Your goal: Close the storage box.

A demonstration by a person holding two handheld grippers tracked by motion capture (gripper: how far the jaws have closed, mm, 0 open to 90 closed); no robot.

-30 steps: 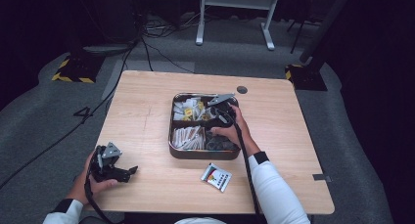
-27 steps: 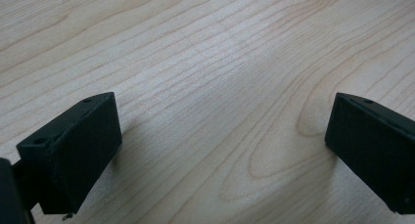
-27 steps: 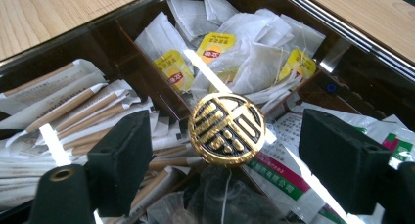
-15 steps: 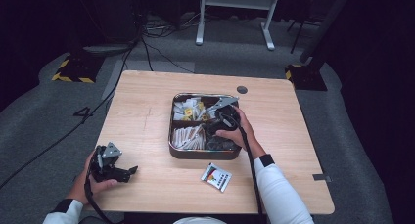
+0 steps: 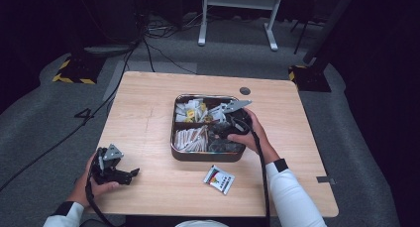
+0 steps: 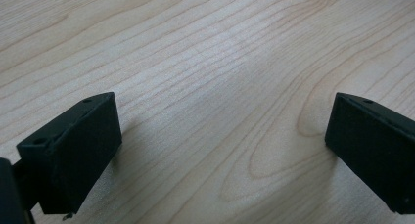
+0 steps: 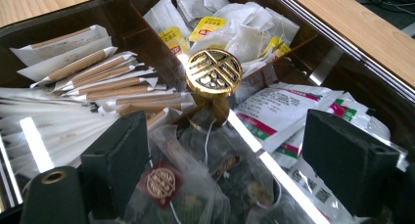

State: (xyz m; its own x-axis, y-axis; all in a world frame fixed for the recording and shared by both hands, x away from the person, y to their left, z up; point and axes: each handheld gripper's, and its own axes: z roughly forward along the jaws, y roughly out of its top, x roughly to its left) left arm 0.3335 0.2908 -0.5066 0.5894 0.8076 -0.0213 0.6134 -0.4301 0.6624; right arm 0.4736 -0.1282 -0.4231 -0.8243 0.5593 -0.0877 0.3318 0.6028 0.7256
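Two hand-held grippers in use. Right hand-held gripper (image 7: 225, 160), jaws just opened wide and gripping nothing, sits over the divided tray (image 5: 208, 156) mid-bench, above clear tea-bag sachets (image 7: 195, 185) beside its gold knob (image 7: 214, 71). Left hand-held gripper (image 6: 220, 150) spread, empty, on bare bench (image 6: 205, 62).

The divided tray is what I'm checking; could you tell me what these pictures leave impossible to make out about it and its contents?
- Print on the white packets: right gripper view, too small and glare-streaked.
- Tray near compartments: high view, partly covered by the right gripper and hand.
- Clear bags' contents: right gripper view, cut off by the bottom edge and its open jaws.
- Loose packet label: high view, too small.
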